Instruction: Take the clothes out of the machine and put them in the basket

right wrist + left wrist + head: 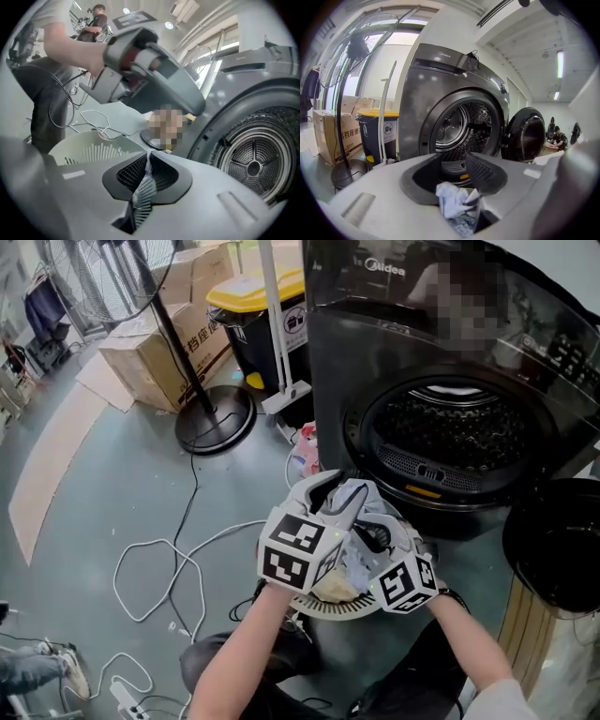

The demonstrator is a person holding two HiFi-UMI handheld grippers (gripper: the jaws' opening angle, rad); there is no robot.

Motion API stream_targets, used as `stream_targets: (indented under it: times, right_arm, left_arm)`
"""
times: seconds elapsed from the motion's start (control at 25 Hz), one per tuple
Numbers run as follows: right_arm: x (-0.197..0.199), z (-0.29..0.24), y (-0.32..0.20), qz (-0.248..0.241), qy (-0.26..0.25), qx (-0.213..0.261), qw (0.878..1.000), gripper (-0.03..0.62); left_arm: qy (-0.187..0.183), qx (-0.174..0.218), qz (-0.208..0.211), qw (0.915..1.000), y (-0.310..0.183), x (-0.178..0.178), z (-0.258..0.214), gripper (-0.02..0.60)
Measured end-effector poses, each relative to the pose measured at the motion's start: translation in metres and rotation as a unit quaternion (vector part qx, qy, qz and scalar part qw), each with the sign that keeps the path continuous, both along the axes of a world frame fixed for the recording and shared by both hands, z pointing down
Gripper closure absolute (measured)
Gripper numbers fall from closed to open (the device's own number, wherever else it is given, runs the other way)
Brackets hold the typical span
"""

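Before the machine (375,362), whose door (555,542) hangs open at the right, a white basket (323,607) sits on the floor (112,474) with both grippers held over it. The head view shows a heap of clothes (356,507) bunched between the two grippers, but it hides their jaws. The left gripper view looks past the jaws straight into the perforated drum (461,129). There the left gripper (458,185) stands partly closed, and a pale cloth (451,199) is wadded low between its pads. Only the right gripper view shows the basket's slotted wall from the side, and above it the left gripper in a hand (77,44). In that view the right gripper (149,163) has its jaws almost together, pinching a striped cloth (143,193) that runs up between the pads.
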State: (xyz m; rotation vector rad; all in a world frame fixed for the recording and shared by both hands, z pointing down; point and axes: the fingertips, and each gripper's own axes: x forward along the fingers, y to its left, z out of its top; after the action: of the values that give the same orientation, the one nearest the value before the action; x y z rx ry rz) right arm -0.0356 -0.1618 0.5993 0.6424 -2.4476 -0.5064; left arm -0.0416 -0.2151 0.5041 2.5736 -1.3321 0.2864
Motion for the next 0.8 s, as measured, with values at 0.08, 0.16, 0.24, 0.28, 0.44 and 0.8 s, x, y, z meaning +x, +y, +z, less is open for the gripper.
stream_targets:
  times: [0.08, 0.16, 0.24, 0.28, 0.44, 0.8]
  right_arm:
    - [-0.011, 0.007, 0.023, -0.033, 0.004, -0.005, 0.999, 0.568]
    - [-0.014, 0.026, 0.040, -0.060, 0.025, -0.026, 0.998, 0.567]
    - [-0.008, 0.059, 0.056, -0.079, 0.066, -0.091, 0.991, 0.548]
    - [-0.003, 0.075, 0.063, -0.086, 0.088, -0.126, 0.984, 0.463]
    - [0.015, 0.091, 0.066, -0.073, 0.079, -0.179, 0.978, 0.396]
    - [0.051, 0.065, 0.042, 0.088, -0.014, -0.301, 0.949, 0.396]
  left_arm:
    - [-0.003, 0.003, -0.009, 1.0000, -0.005, -0.004, 0.003, 0.362]
    - [-0.001, 0.003, -0.018, 0.9998, -0.011, -0.005, 0.005, 0.362]
    - [-0.001, 0.005, -0.019, 0.9998, -0.017, 0.000, 0.003, 0.362]
    - [0.000, 0.009, -0.016, 0.9998, -0.019, 0.004, 0.000, 0.362]
    - [-0.011, 0.032, 0.005, 0.9994, -0.029, 0.028, -0.012, 0.362]
    - [0.095, -0.070, -0.009, 0.9929, -0.056, 0.044, 0.034, 0.362]
